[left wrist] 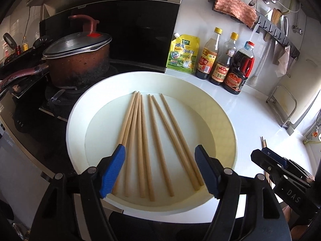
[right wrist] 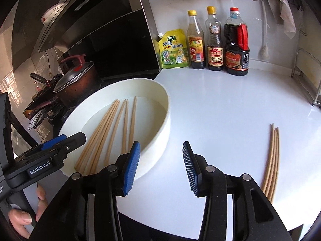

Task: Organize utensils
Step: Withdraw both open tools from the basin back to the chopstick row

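On the white tray's (left wrist: 80, 108) floor: seven chopsticks (left wrist: 149, 140), fanned, loosely sorted. Beside it on the bench (right wrist: 220, 110): a small bundle of chopsticks (right wrist: 271, 160), not yet gathered, so roughly two thirds done. Left claw (left wrist: 160, 170) spread wide above the tray, gripping nothing; right claw (right wrist: 160, 168) partly spread above the bench, likewise bare. Near ends of several sticks hidden behind claw fingers; bundle count hard to settle.

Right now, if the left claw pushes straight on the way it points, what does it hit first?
Most likely the loose chopsticks lying in the white basin: the open left claw frames them, nothing between. Depth is unclear, so the basin's floor could come at about the same point.
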`<state>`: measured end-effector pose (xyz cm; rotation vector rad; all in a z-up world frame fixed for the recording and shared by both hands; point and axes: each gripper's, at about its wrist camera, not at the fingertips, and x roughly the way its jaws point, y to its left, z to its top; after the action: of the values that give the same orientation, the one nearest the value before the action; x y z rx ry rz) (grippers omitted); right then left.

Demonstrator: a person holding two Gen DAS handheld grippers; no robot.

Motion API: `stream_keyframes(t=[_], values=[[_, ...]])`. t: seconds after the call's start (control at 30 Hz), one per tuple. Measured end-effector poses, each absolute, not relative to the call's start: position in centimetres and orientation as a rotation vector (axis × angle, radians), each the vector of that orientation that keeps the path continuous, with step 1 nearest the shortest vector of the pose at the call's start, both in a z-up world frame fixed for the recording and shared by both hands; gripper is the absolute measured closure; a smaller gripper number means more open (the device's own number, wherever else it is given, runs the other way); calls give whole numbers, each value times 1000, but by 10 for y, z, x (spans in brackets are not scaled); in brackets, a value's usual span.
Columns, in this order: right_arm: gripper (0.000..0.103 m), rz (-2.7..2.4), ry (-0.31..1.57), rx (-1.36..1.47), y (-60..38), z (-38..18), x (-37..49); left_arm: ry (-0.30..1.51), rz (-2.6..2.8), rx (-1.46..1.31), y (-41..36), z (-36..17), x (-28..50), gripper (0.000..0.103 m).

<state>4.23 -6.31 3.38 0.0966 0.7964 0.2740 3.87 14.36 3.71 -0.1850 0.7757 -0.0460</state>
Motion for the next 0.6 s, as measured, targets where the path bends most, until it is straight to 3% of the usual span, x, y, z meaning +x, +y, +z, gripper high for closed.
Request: stream_keyframes(t=[0.23, 0.6], values=[[54, 142, 766, 95, -128, 38, 11, 727, -146, -154, 99, 51, 22, 25], [53, -43, 808, 177, -222, 7, -19, 734, -279, -82, 15, 50, 12, 25]])
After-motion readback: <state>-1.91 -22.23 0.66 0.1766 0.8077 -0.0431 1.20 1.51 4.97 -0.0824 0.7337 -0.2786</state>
